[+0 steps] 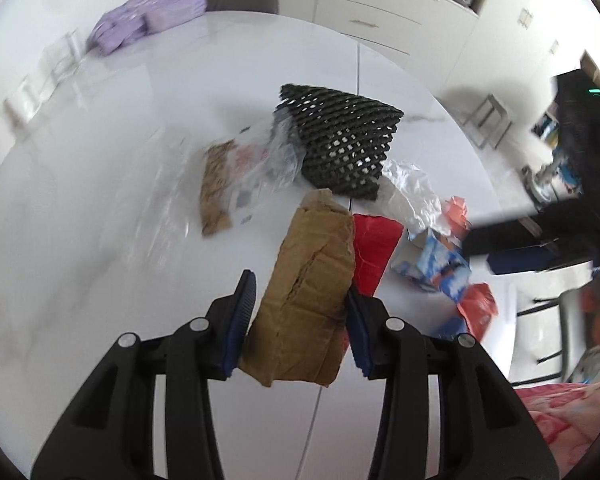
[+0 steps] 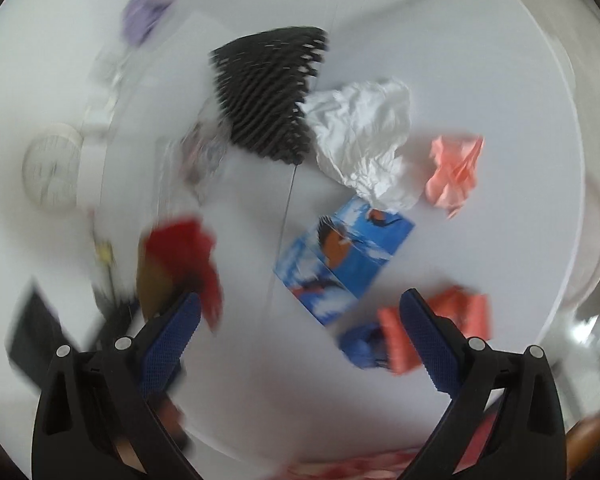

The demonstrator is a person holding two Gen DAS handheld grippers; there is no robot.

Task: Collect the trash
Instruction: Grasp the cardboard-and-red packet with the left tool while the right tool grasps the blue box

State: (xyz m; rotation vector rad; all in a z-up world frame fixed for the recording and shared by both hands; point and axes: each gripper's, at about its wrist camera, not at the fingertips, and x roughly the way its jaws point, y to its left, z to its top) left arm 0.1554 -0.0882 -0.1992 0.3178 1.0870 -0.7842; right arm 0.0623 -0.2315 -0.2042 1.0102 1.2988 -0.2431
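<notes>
Left claw (image 1: 300, 312) clamps brown paper wad (image 1: 306, 300); right claw (image 2: 300, 312) wide, empty; bare table (image 2: 480, 40) beyond.

Left wrist view: looks steeply down along its fingers (image 1: 244, 300) at the white table (image 1: 100, 240) from close above, with cabinets beyond the far edge. Right wrist view: also tilted steeply down, close over the same table (image 2: 480, 60), strongly blurred. Both views share the black mesh sleeve (image 1: 340, 144) (image 2: 272, 92) and, just beside it, the white crumpled paper (image 1: 412, 192) (image 2: 364, 136) and blue printed carton (image 1: 436, 264) (image 2: 344, 256).
</notes>
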